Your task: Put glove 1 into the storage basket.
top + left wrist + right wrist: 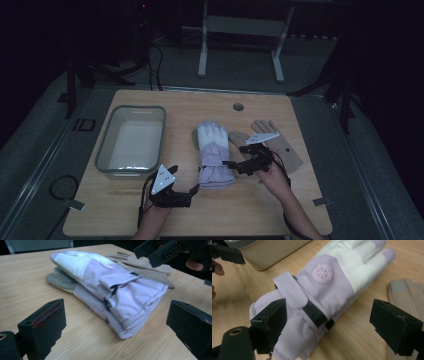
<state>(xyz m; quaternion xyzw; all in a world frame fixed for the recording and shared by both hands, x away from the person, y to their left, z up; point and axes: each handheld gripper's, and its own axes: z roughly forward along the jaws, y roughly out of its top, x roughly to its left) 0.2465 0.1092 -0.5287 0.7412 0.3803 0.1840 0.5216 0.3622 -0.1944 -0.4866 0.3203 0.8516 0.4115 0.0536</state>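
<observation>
Lilac glove (214,156) lies lengthwise, fingers pointing away; left claw (194,189) and right claw (231,164) both released.

**Dim room around a lit table**

I see a light wooden table (150,215) on grey carpet floor (360,165). Beyond it stands a pale metal frame (240,25); cables (155,60) trail into the dark back of the room.
</observation>
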